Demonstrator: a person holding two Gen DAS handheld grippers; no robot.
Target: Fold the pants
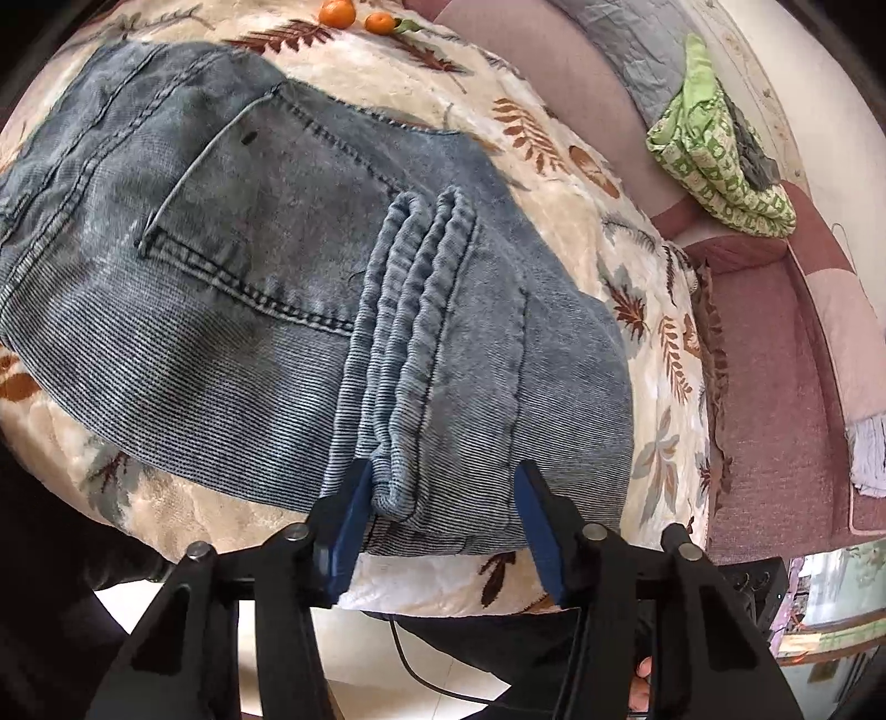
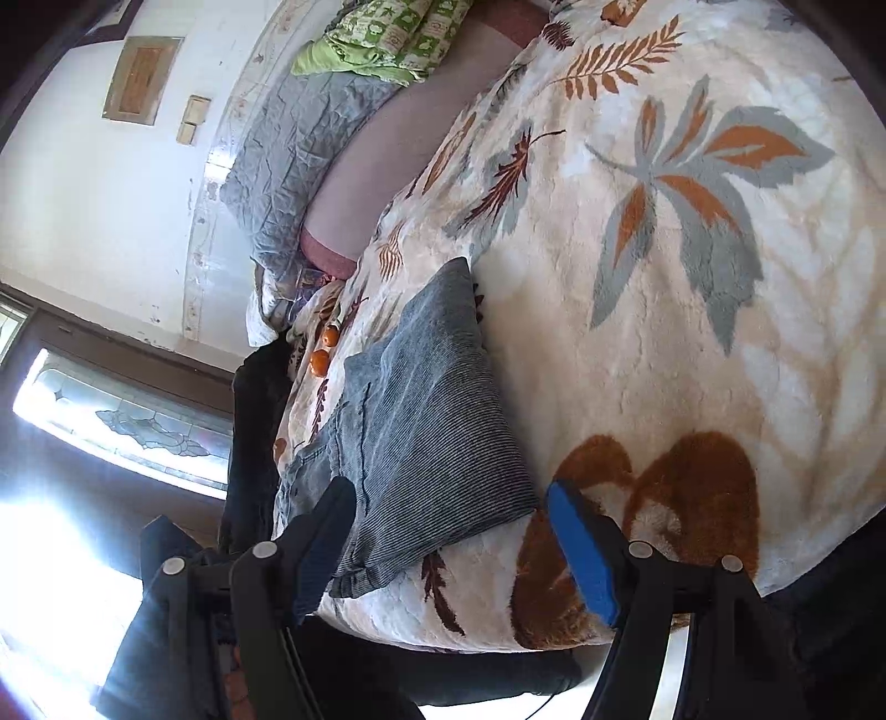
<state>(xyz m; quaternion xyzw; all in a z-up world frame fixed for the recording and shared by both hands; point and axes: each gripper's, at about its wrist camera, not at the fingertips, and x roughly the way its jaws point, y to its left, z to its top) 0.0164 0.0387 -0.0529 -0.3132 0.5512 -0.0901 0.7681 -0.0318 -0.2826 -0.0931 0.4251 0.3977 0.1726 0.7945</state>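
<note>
Left gripper (image 1: 443, 531), black w/ blue pads, jaws spread wide, straddling the near edge of the folded blue-grey washed denim pants (image 1: 277, 266) w/o pinching; the bunched leg hems sit just ahead, between the pads. Right gripper (image 2: 454, 548) also wide, nothing held; one pad lies over the pants' near corner, the other over bare blanket off to its side.

Pants lie on the cream plush blanket w/ rust and grey leaf print (image 2: 692, 360), already doubled into a compact stack, back pocket up. Judgement: fold is at or near its last step. Next move prob. calls for either closing on the hem end for one more fold-over, or pressing flat and backing off; thick layered denim needs a deep bite.

Containers: none seen. Two small orange tangerines (image 1: 354, 16) sit loose on the blanket beyond the pants, well ahead of the left gripper.
</note>
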